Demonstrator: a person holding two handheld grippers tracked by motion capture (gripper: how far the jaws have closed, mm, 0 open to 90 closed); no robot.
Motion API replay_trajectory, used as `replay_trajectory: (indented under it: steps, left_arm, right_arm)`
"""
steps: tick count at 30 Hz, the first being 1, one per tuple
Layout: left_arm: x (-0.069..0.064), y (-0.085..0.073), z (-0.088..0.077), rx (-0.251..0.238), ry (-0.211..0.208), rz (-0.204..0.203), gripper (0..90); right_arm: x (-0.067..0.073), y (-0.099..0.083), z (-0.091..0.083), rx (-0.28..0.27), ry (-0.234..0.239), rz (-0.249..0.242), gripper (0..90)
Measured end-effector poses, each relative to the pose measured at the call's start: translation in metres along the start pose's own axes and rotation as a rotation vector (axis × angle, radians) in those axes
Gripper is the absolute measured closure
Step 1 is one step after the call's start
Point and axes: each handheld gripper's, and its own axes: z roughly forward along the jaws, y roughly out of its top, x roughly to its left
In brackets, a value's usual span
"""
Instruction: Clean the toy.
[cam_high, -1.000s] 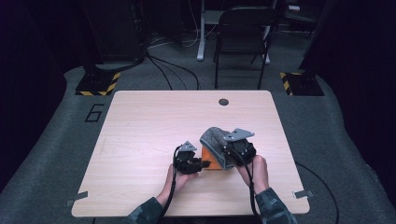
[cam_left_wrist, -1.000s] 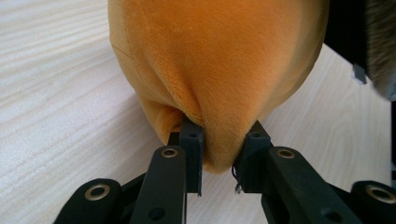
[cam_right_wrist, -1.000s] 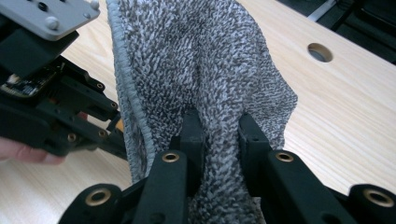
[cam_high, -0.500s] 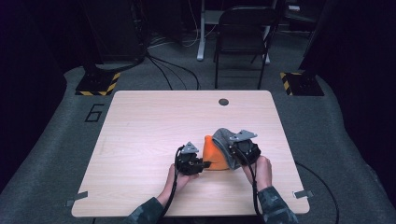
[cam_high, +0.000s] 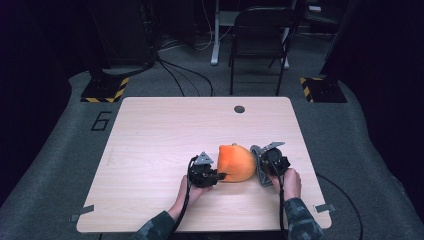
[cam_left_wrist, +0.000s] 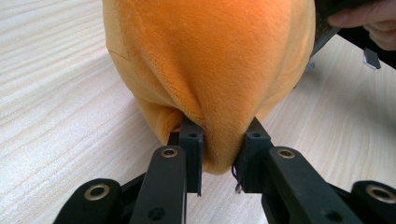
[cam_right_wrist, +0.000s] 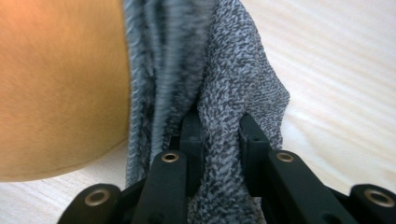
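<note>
An orange plush piece (cam_high: 234, 162) sits on the table near the front, a grey knit fabric (cam_high: 259, 170) bunched against its right side. My left gripper (cam_high: 220, 175) is shut on the orange plush's lower left edge; in the left gripper view a fold of orange plush (cam_left_wrist: 210, 60) is pinched in the left gripper (cam_left_wrist: 223, 140). My right gripper (cam_high: 263, 168) is shut on the grey knit. In the right gripper view the grey knit (cam_right_wrist: 238, 79) is clamped in the right gripper (cam_right_wrist: 220, 133), with orange plush (cam_right_wrist: 60, 84) to its left.
The light wooden table (cam_high: 165, 130) has a round dark grommet (cam_high: 239, 109) near its far edge and tape tabs at its front corners (cam_high: 81, 214). A dark chair (cam_high: 260, 40) stands behind the table, with cables on the floor.
The right gripper has come down and to the right, dragging the grey knit off the top of the orange plush, which now lies exposed. The left gripper has kept still.
</note>
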Motion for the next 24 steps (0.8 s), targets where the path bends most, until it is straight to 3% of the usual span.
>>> replay_trajectory:
  steps: [4,6,9,12,15,17,21,24]
  left_arm:
    - [0.0,-0.001,0.001,0.002,0.001,0.002,75.6]
    - [0.0,-0.001,0.001,0.002,0.003,0.005,75.6]
    - [-0.001,0.0,0.001,0.007,0.01,0.023,75.6]
    - [-0.003,0.0,0.001,0.006,0.015,0.035,75.7]
    - [-0.003,-0.001,0.002,-0.002,0.014,0.031,75.7]
    - [-0.004,-0.001,0.002,0.001,0.018,0.037,75.8]
    - [-0.004,-0.001,0.002,0.0,0.021,0.044,75.8]
    - [-0.003,-0.001,0.002,0.008,0.02,0.05,75.8]
  right_arm:
    - [0.002,0.012,-0.032,-0.082,-0.016,0.007,76.1]
    - [0.009,0.018,-0.053,-0.135,0.002,-0.008,76.0]
    - [0.028,0.028,-0.079,-0.217,0.043,-0.057,76.1]
    - [0.055,0.035,-0.093,-0.271,0.079,-0.124,76.0]
    - [0.077,0.039,-0.093,-0.278,0.106,-0.199,75.9]
    - [0.086,0.039,-0.087,-0.271,0.108,-0.223,75.9]
    - [0.086,0.037,-0.077,-0.253,0.087,-0.244,75.9]
    - [0.08,0.035,-0.076,-0.244,0.071,-0.223,75.9]
